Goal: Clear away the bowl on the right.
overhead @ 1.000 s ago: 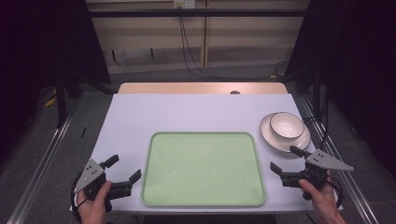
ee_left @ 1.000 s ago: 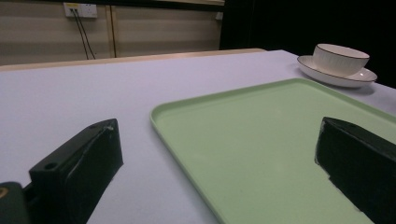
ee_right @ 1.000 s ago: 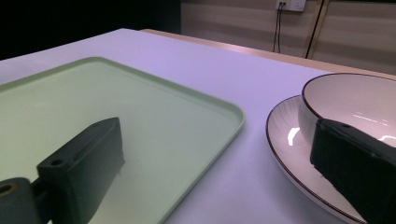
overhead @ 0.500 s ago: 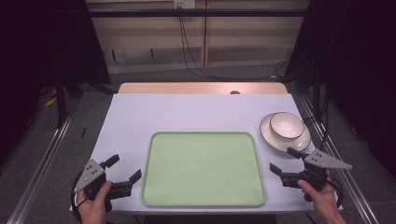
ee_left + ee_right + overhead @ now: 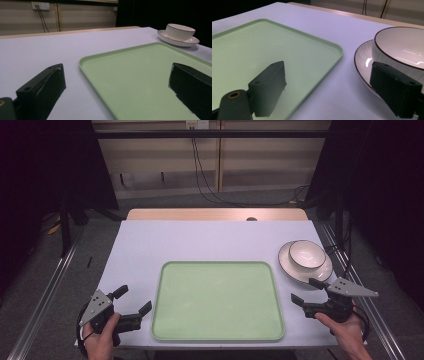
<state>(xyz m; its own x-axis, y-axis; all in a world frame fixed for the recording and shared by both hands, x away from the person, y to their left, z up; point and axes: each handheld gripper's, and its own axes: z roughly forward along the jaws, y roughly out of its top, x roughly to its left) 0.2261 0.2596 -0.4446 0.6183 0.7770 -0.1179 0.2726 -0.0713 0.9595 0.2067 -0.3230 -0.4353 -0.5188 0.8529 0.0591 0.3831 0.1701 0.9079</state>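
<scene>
A pale green tray [image 5: 170, 320] lies flat at the front middle of the white table, with nothing in it. A white bowl [image 5: 306, 254] with a dark rim sits on a white plate [image 5: 287, 266] to the tray's right. My left gripper [image 5: 133, 300] is open near the tray's front left corner, its jaws straddling the tray's left rim [image 5: 85, 68]. My right gripper [image 5: 306, 290] is open just in front of the plate [image 5: 362, 62], one jaw over the tray's right edge [image 5: 334, 60], the other by the bowl [image 5: 402, 47]. Neither holds anything.
The table [image 5: 200, 240] has a wooden strip along its far edge. Metal rails [image 5: 55, 280] run along the floor on both sides. Cables hang down the back wall [image 5: 200, 165] from a socket. Bare tabletop lies behind and left of the tray.
The right gripper has crept slightly forward and left, toward the plate. The left gripper, the tray and the bowl have stayed where they were.
</scene>
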